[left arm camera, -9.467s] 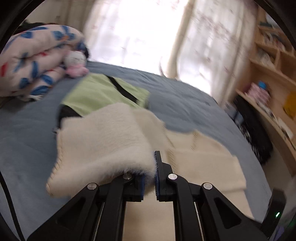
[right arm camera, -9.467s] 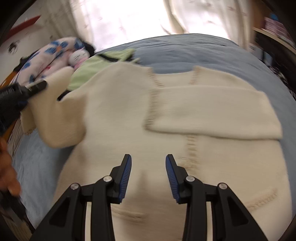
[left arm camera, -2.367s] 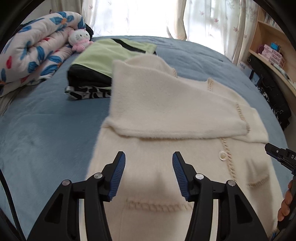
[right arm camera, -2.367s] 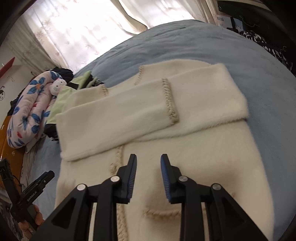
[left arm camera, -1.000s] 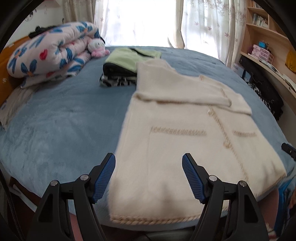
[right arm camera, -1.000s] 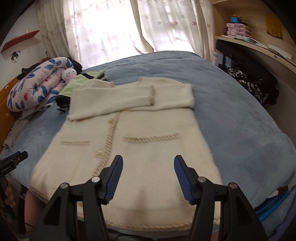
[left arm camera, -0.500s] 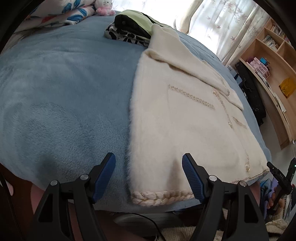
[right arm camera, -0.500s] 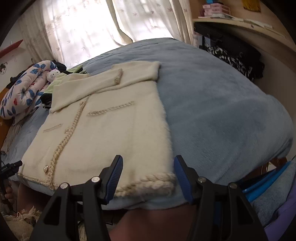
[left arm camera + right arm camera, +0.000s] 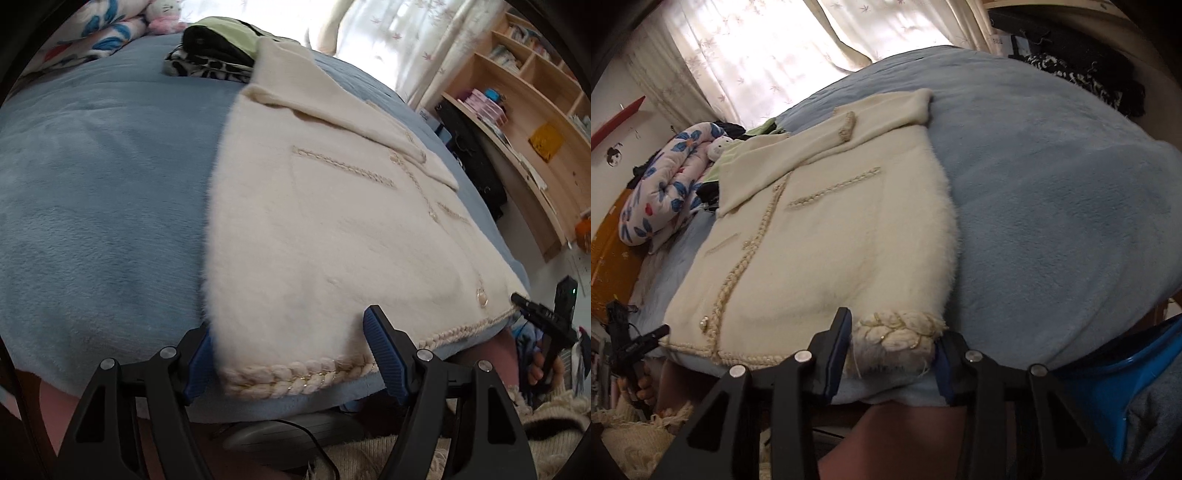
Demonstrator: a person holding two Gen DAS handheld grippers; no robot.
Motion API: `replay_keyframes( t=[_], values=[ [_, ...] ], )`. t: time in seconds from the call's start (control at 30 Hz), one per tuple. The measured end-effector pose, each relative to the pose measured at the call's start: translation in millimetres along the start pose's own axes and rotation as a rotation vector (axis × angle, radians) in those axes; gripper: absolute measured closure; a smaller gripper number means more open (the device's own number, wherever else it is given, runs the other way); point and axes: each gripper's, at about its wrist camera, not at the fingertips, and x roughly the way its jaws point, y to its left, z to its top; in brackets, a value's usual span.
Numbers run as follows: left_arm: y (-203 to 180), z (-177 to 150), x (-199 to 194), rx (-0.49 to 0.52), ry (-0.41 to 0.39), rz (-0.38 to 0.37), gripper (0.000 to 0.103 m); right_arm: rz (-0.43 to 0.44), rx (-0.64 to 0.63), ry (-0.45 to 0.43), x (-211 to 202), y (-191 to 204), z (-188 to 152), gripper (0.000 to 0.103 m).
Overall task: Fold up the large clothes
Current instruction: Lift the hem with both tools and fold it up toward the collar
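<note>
At the bed's near edge the cardigan's braided hem (image 9: 295, 373) is straddled by the wide left gripper (image 9: 291, 354) and by the closing right gripper (image 9: 892, 347), the cardigan (image 9: 831, 236) running lengthwise away towards the folded sleeves (image 9: 827, 147)

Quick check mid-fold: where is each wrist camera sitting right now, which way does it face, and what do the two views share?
Left wrist: at the bed's near edge, behind the open left gripper, facing up the cream cardigan; a leg shows below.
Right wrist: behind the right gripper, jaws closing around the braided hem corner; a leg shows.
Shared: cardigan, blue blanket, floral quilt; each sees the other gripper.
</note>
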Motion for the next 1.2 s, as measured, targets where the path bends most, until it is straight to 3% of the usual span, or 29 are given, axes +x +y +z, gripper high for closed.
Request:
replay_keyframes(
  t=[0.2, 0.23, 0.3, 0.37, 0.53, 0.67, 0.9, 1.13, 1.2],
  values=[
    [10, 1, 6, -0.05, 0.006, -0.052, 0.034, 0.022, 0.022, 0.017, 13, -1, 1, 0.065],
    [9, 3, 6, -0.052, 0.006, -0.053, 0.039, 0.033, 0.021, 0.021, 14, 0, 1, 0.067],
    [7, 5, 6, -0.057, 0.021, -0.089, 0.071, 0.044, 0.015, 0.028, 14, 4, 3, 0.074],
    [5, 9, 8, -0.099, 0.037, -0.163, 0.077, 0.059, -0.004, 0.025, 13, 11, 6, 0.076],
    [-21, 30, 6, -0.128, -0.003, -0.259, 0.079, 0.11, -0.018, 0.004, 11, 28, 25, 0.076],
    [-36, 62, 3, -0.204, -0.06, -0.342, 0.08, 0.232, 0.033, -0.072, -1, 32, 57, 0.078],
    [-56, 166, -4, -0.286, -0.224, -0.367, 0.081, 0.295, 0.078, -0.202, -5, 43, 158, 0.079],
    [-46, 323, 39, -0.344, -0.309, -0.244, 0.08, 0.243, 0.206, -0.284, 53, 27, 312, 0.079],
    [-35, 366, 69, -0.363, -0.313, -0.2, 0.073, 0.219, 0.24, -0.3, 85, 22, 350, 0.071]
  ],
)
